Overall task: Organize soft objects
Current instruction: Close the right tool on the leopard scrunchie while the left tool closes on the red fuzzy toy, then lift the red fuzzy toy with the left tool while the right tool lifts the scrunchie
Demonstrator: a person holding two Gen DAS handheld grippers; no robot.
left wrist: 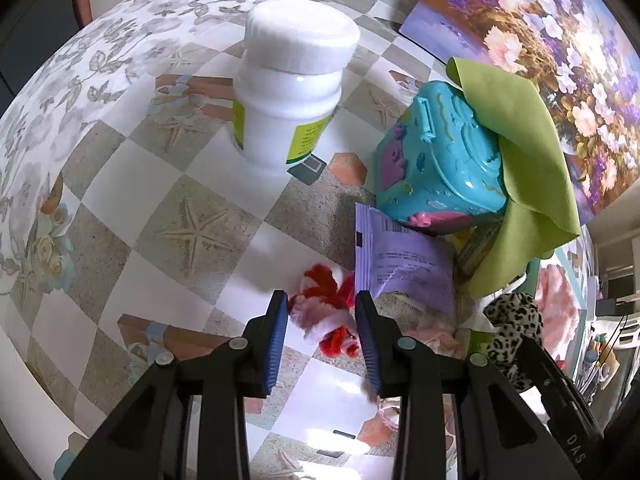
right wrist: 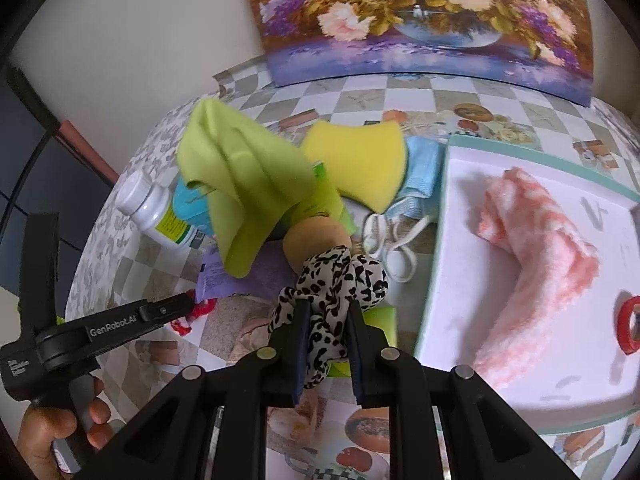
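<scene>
In the left wrist view a red and white fuzzy toy (left wrist: 320, 286) sits between the blue pads of my left gripper (left wrist: 321, 300), which is shut on it just above the checkered tablecloth. My right gripper (right wrist: 328, 310) is shut on a leopard-print scrunchie (right wrist: 340, 276), which bunches up above its fingertips; the same scrunchie (left wrist: 514, 320) shows at the right of the left wrist view. A pink fluffy towel (right wrist: 532, 264) lies on a white tray (right wrist: 480, 168) to the right. A lime green cloth (right wrist: 240, 184), a yellow sponge (right wrist: 360, 160) and a light blue cloth (right wrist: 424, 168) are piled behind the scrunchie.
A white bottle (left wrist: 292, 88) stands at the back of the table. A teal toy case (left wrist: 440, 160) under the green cloth and a purple packet (left wrist: 400, 264) lie right of the fuzzy toy. A red tape roll (right wrist: 628, 324) sits on the tray. A flower painting (right wrist: 420, 20) leans against the wall.
</scene>
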